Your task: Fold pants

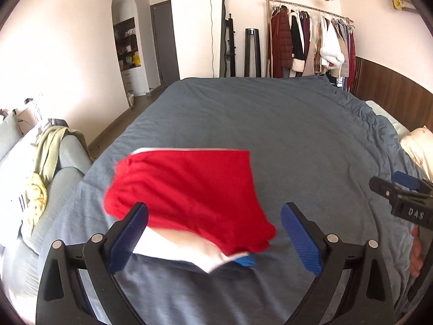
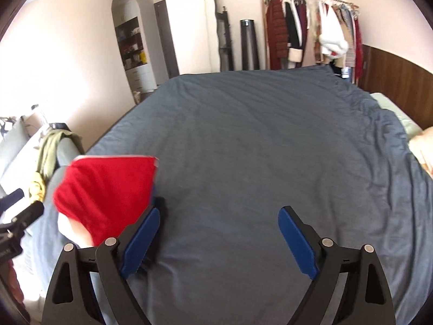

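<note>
Red pants (image 1: 186,192) sit folded on the bed's (image 1: 270,124) near-left side; left gripper (image 1: 213,233) and right gripper (image 2: 219,235) both gape wide, empty. Folding looks basically finished, maybe just smoothing next.

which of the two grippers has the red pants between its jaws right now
The left gripper: the red pants lie between its open jaws. The right gripper frames only bare blue bedspread, pants off to its left.

Red pants (image 1: 186,189) lie on grey-blue bed (image 1: 270,124).
</note>
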`<state>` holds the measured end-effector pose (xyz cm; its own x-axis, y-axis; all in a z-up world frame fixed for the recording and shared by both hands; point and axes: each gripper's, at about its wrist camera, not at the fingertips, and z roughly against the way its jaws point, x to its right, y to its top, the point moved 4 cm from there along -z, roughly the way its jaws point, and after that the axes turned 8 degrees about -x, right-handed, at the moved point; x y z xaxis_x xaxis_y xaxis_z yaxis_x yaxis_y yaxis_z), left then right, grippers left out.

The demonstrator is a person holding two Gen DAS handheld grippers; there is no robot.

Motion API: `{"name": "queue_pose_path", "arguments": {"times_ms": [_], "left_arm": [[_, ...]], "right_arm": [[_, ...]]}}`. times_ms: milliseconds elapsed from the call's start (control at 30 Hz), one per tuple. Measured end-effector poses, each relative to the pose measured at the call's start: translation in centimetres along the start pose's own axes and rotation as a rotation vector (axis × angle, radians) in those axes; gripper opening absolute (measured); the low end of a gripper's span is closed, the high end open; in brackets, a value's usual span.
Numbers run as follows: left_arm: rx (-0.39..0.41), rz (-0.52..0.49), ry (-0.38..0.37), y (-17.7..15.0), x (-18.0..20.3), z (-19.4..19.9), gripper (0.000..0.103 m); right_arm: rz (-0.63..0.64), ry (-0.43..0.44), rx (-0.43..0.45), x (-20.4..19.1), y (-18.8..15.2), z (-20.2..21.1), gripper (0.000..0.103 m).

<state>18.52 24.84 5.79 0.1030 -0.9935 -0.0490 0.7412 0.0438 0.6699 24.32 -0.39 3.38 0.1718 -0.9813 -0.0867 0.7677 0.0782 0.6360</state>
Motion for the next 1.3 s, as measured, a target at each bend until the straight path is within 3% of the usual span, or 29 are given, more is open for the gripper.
{"name": "queue_pose_path", "arguments": {"times_ms": [133, 500, 800, 1100, 1300], "left_arm": [[0.031, 0.003, 0.021, -2.8, 2.5, 0.0, 0.103], [0.098, 0.057, 0.043, -10.1, 6.9, 1.1, 0.103], [0.100, 0.083, 0.021, -13.8, 8.6, 4.9, 0.103], [0.121, 0.026, -0.003, -16.2, 11.2, 9.0, 0.103], [0.124, 0.004, -0.054, -17.7, 12.6, 10.8, 0.103]], "right_arm": [[0.053, -0.034, 0.022, 1.8, -2.5, 0.2, 0.091], [0.141, 0.004, 0.118, 4.7, -9.1, 1.3, 0.091], [0.099, -0.022, 0.162, 6.9, -13.7, 5.6, 0.091], [0.039, -0.085, 0.209, 9.2, -17.4, 11.0, 0.091], [-0.012, -0.100, 0.188, 10.6, -20.1, 12.9, 0.091]]}}
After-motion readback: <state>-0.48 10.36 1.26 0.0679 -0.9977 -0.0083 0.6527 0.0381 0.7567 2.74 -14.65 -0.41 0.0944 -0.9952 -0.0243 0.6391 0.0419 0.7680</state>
